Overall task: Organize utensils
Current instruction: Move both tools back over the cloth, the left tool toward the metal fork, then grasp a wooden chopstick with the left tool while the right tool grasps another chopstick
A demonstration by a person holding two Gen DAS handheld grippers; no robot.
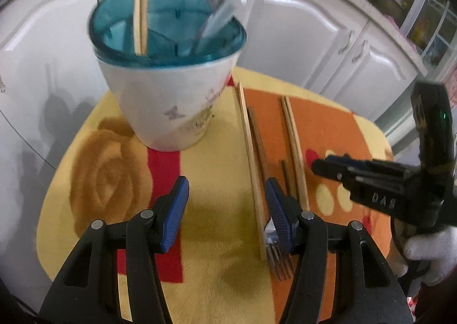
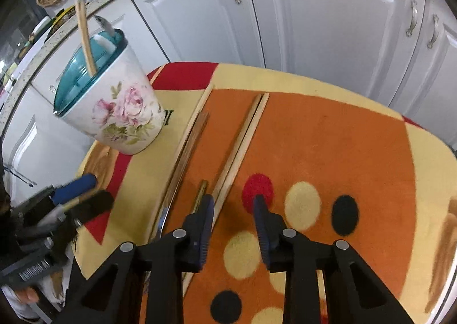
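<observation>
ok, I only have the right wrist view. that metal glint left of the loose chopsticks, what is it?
Observer: A fork, tines pointing back toward the left gripper, beside a pale chopstick.
Operator: left fingers on it?
Observer: No. They are open with only cloth between them; one finger partly hides the fork.
Operator: holder divided inside?
Observer: Yes, the holder has partitions; the upright chopsticks stand in one section, the spoons in another.
</observation>
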